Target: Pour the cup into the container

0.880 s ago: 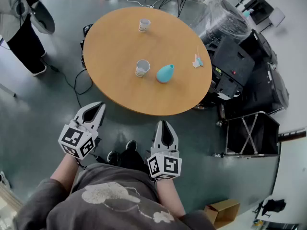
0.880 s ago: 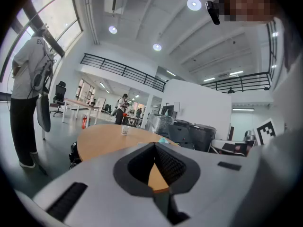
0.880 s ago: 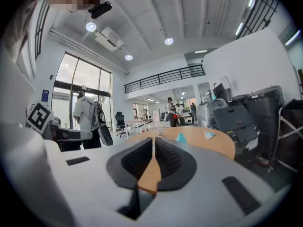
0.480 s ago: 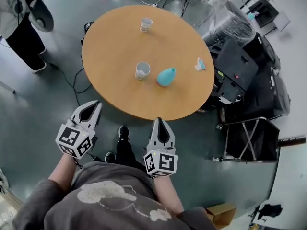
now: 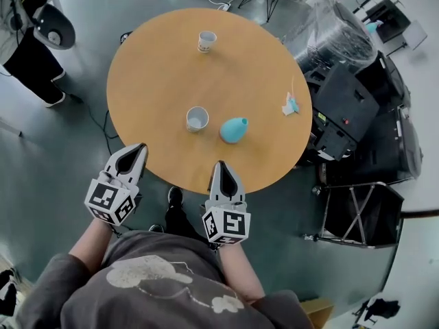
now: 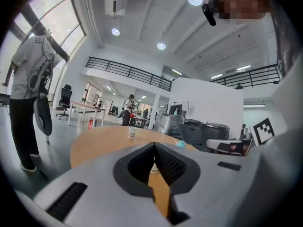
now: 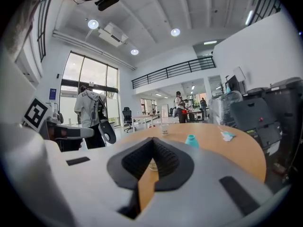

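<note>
- Left gripper [image 5: 139, 148], right gripper [image 5: 221, 164]: fingers [image 7: 85, 174] pressed together, empty, at near edge of desk [image 5: 158, 67].
- Near cup [image 5: 197, 118]: upright, mid-desk, just beside teal container [image 5: 234, 129]; likely toppled if reached without parting fingers.
- Far cup [image 5: 206, 41]: well apart; risk of wrong pick.
- Container: seemingly narrow-topped, unheld; probable spill or tip during pour.
</note>
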The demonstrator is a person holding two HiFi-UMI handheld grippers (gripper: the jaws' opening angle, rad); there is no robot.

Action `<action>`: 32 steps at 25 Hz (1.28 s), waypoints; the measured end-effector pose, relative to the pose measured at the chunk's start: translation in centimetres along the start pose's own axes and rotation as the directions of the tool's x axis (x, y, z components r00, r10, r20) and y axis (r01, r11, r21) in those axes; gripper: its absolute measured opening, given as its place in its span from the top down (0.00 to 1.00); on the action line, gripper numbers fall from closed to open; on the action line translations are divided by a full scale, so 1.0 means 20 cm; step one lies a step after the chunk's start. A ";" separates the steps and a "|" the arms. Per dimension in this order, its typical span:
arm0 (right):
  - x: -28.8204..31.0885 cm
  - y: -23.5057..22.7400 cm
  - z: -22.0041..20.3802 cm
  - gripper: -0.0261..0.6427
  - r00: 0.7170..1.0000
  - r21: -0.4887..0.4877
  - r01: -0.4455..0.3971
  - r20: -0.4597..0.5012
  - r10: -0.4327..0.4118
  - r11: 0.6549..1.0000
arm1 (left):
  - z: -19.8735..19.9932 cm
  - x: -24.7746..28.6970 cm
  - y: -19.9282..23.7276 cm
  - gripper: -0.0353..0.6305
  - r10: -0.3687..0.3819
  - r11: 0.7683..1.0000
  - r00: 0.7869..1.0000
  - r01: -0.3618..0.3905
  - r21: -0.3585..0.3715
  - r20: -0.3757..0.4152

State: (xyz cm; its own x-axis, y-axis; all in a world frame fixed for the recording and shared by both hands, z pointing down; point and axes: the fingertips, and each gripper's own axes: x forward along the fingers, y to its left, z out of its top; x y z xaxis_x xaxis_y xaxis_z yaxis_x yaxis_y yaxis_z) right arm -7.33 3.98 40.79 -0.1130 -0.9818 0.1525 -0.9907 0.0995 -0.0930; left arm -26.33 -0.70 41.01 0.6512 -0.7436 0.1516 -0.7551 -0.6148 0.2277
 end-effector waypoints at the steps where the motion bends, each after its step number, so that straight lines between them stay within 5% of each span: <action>1: 0.05 -0.02 0.01 0.98 1.000 -0.003 -0.007 0.002 0.007 1.000 | 0.00 0.04 0.00 0.94 -0.005 1.000 1.000 0.005 0.005 0.001; 17: 0.46 -0.09 -0.25 0.98 0.976 -0.064 -0.170 -0.145 0.159 0.983 | -0.15 0.46 0.10 0.94 0.044 0.998 0.998 -0.043 0.039 -0.040; 26: 0.65 -0.07 -0.42 0.64 0.942 -0.091 -0.278 -0.222 0.253 0.956 | -0.18 0.64 0.17 0.94 0.079 0.996 0.995 -0.077 0.039 -0.067; 32: 0.73 -0.01 -0.47 0.51 0.925 -0.084 -0.312 -0.252 0.283 0.946 | -0.20 0.71 0.20 0.94 0.061 0.996 0.993 -0.054 0.071 -0.101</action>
State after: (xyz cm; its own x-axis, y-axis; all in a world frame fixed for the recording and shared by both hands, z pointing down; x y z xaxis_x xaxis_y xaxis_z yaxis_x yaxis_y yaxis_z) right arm -9.51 -8.83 52.37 -0.4040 -0.8396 0.3632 -0.9086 0.4143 -0.0531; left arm -19.90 -12.72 47.85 0.6085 -0.7492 0.2616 -0.7924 -0.5913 0.1500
